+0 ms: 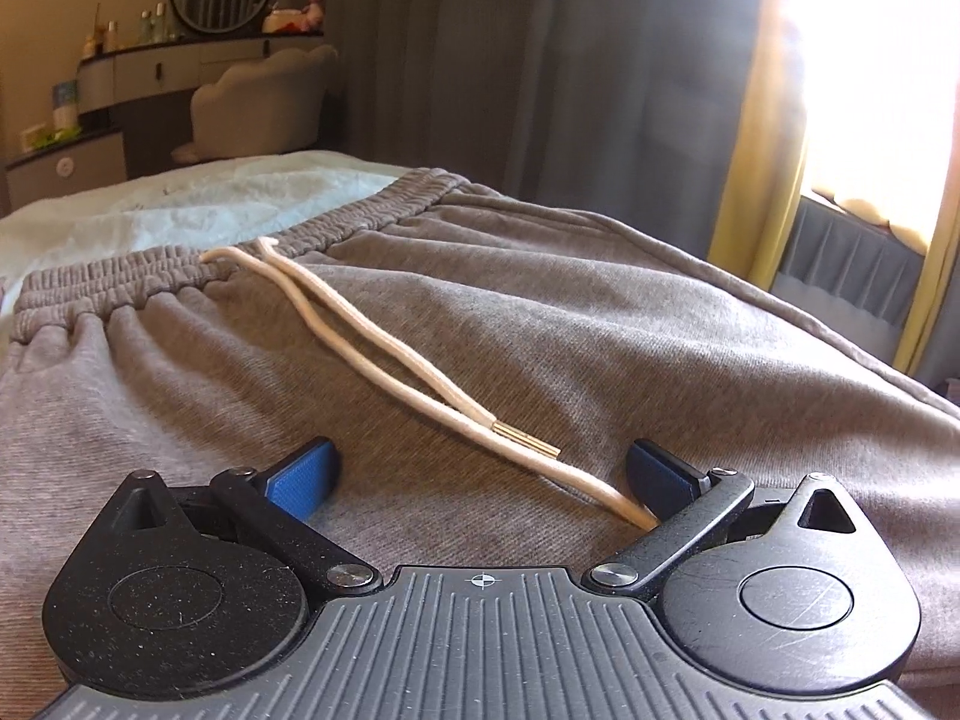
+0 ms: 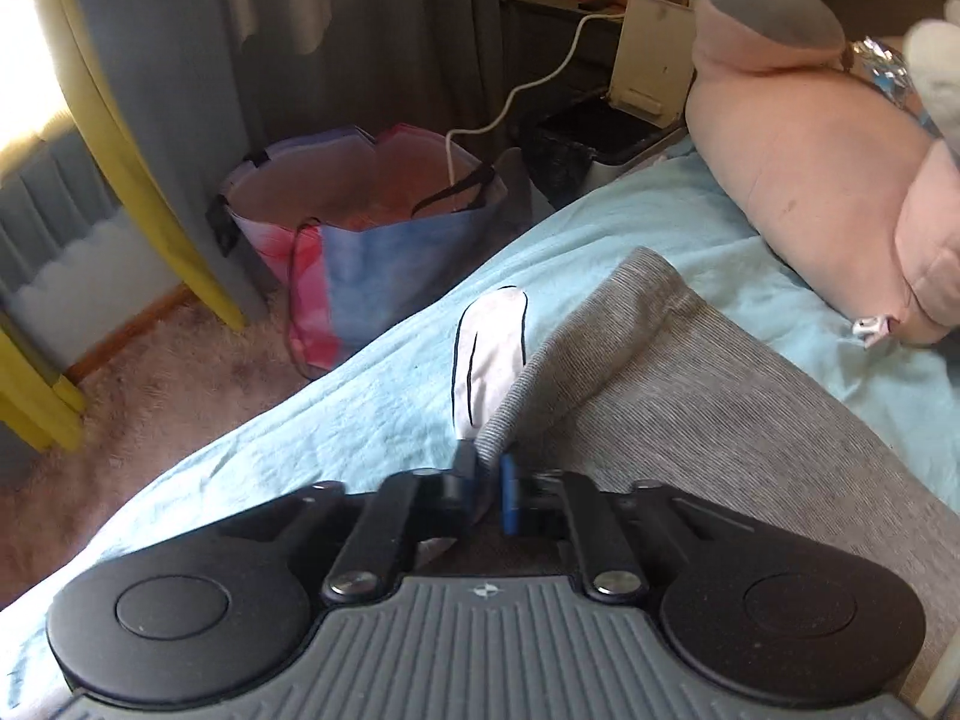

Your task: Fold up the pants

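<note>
Grey sweatpants point(image 1: 480, 312) lie flat on a light blue bed cover point(image 1: 180, 204), elastic waistband point(image 1: 240, 252) at the far end. Two cream drawstrings point(image 1: 372, 348) with metal tips run toward me. My left gripper point(image 1: 480, 474) is open, resting low on the fabric, one drawstring passing under its right finger. In the right wrist view, my right gripper point(image 2: 487, 480) is shut on the edge of a grey pant leg point(image 2: 690, 408), at the leg's ribbed cuff end point(image 2: 630, 288).
A pink plush toy point(image 2: 810, 168) lies on the bed at the right. A pink and blue bag point(image 2: 372, 228) stands on the floor beside the bed. A dressing table point(image 1: 150, 78) and chair point(image 1: 264, 102) stand beyond the bed, curtains point(image 1: 540, 60) behind.
</note>
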### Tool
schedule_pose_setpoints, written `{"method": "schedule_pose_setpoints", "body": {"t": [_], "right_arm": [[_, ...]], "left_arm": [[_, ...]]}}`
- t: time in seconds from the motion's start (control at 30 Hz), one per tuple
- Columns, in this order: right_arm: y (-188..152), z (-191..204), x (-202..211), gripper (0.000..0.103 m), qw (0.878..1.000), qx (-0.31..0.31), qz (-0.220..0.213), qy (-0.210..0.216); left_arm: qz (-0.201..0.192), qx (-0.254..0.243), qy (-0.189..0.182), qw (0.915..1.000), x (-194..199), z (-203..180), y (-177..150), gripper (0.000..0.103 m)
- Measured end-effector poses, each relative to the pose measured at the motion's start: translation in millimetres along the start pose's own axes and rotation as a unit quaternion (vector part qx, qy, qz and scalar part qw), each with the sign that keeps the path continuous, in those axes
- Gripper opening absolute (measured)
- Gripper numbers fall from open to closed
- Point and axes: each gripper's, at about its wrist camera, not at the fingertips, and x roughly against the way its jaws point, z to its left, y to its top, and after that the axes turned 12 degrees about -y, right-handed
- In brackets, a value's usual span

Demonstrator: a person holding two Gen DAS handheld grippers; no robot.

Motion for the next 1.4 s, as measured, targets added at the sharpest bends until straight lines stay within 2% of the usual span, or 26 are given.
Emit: {"method": "schedule_pose_setpoints", "body": {"t": [0.1,0.17,0.27,0.3,0.37,0.43,0.47,0.5,0.57,0.6,0.67,0.73,0.77,0.8,0.87,0.9,1.0,1.1,1.17,1.2,1.27,1.33,1.37,1.4], "right_arm": [[-11,-42,45,0.005,0.997,-0.008,-0.054,0.052],[-30,-88,82,0.005,0.992,-0.027,-0.086,0.086],[-77,-165,130,0.002,0.985,-0.062,-0.115,0.114],[-99,-190,143,0.002,0.985,-0.066,-0.119,0.108],[-144,-232,155,0.002,0.986,-0.076,-0.109,0.097],[-185,-266,148,0.0,0.992,-0.061,-0.093,0.053],[-199,-280,142,0.0,0.994,-0.058,-0.085,0.037],[-208,-294,135,0.003,0.995,-0.069,-0.066,0.039],[-216,-325,122,0.005,0.986,-0.141,-0.019,0.091],[-218,-337,115,0.005,0.976,-0.175,-0.001,0.13],[-218,-345,105,0.008,0.964,-0.206,0.01,0.167],[-214,-343,95,0.024,0.955,-0.233,0.016,0.182],[-212,-340,90,0.037,0.949,-0.242,0.022,0.199],[-211,-337,86,0.042,0.945,-0.25,0.028,0.21],[-206,-327,76,0.042,0.938,-0.26,0.038,0.227],[-202,-323,71,0.042,0.936,-0.263,0.041,0.231],[-195,-314,58,0.042,0.93,-0.281,0.058,0.228],[-187,-308,46,0.045,0.925,-0.295,0.073,0.23],[-180,-300,44,0.045,0.928,-0.287,0.071,0.227],[-179,-298,44,0.045,0.93,-0.283,0.068,0.226],[-175,-294,49,0.044,0.933,-0.276,0.079,0.218],[-172,-294,56,0.049,0.932,-0.273,0.074,0.229],[-171,-293,58,0.058,0.935,-0.266,0.066,0.224],[-171,-289,57,0.063,0.942,-0.252,0.065,0.213]], "left_arm": [[-0.004,0.019,-0.022,0.9996,4,9,3,0.103],[-0.008,0.034,-0.036,0.9988,8,15,6,0.103],[-0.022,0.037,-0.043,0.9982,24,19,17,0.103],[-0.029,0.031,-0.05,0.9979,30,20,22,0.103],[-0.042,0.024,-0.089,0.9949,46,20,34,0.103],[-0.045,0.025,-0.133,0.9898,57,22,45,0.103],[-0.033,0.026,-0.155,0.9871,58,22,52,0.103],[-0.011,0.032,-0.182,0.9827,56,22,60,0.103],[0.025,0.074,-0.233,0.9694,45,29,76,0.103],[0.04,0.101,-0.252,0.9617,37,31,86,0.103],[0.079,0.145,-0.294,0.9414,8,28,110,0.102],[0.113,0.172,-0.306,0.9297,-26,19,133,0.09],[0.128,0.176,-0.307,0.9268,-45,13,143,0.082],[0.148,0.18,-0.299,0.9252,-65,8,149,0.078],[0.186,0.194,-0.29,0.9185,-103,-2,158,0.074],[0.201,0.197,-0.283,0.9169,-120,-6,159,0.072],[0.241,0.197,-0.241,0.9191,-162,-15,154,0.066],[0.257,0.198,-0.234,0.9166,-191,-17,142,0.066],[0.247,0.197,-0.246,0.9162,-201,-19,139,0.065],[0.245,0.193,-0.247,0.9175,-204,-21,140,0.055],[0.25,0.188,-0.239,0.9192,-203,-25,142,0.045],[0.247,0.189,-0.248,0.9175,-198,-22,142,0.041],[0.247,0.185,-0.247,0.9184,-198,-22,141,0.035],[0.25,0.184,-0.248,0.9175,-199,-22,140,0.035]]}}
